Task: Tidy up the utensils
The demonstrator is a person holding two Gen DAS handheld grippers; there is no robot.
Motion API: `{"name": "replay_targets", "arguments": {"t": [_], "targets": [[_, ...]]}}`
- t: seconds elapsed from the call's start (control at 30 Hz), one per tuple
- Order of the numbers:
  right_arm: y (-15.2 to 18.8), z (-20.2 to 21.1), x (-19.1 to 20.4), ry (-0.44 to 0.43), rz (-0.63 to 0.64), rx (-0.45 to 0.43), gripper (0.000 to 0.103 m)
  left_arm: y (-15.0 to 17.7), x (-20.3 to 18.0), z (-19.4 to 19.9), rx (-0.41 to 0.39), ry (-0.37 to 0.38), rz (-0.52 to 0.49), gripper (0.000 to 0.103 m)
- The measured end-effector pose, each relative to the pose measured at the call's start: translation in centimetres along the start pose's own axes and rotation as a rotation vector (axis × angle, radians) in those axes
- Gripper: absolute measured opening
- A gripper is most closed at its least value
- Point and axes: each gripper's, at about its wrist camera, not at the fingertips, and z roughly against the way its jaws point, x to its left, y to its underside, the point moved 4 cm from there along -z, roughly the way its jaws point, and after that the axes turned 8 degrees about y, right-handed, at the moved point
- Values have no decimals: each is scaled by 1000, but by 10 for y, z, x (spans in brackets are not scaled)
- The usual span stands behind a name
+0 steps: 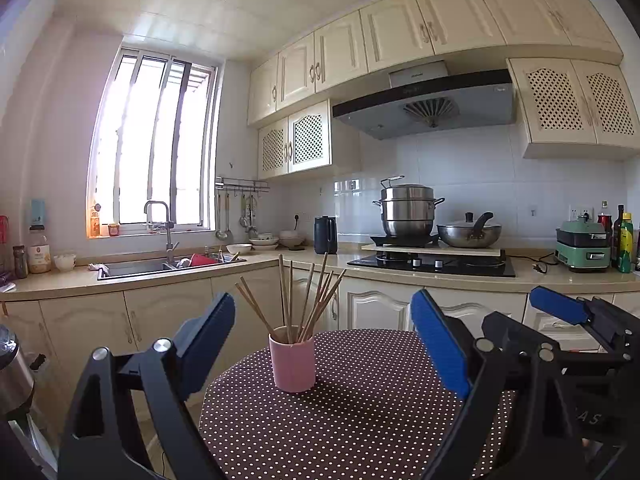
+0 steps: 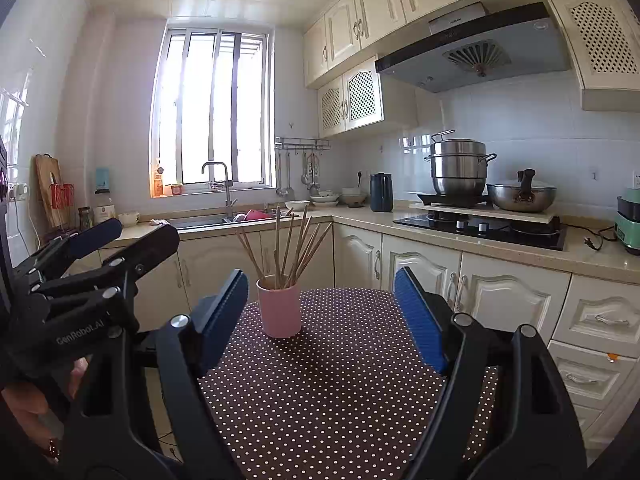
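Polka-dot table (image 1: pixel 360 420), kitchen counter (image 1: pixel 320 258) beyond.

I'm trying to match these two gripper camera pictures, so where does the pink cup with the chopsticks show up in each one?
Left wrist view: pink cup stands just left of centre on the dotted tablecloth, between the open blue fingers.
Right wrist view: pink cup stands left of centre, near the table's far edge, beside the left blue finger.
Shared landmark: the steel steamer pot on the stove.
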Motion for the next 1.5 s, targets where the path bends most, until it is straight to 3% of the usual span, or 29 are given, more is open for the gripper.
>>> {"name": "replay_targets", "arguments": {"t": [1.5], "targets": [[5,-2,-1,2,0,19,76,8,-3,-3,14,0,10,88]]}}
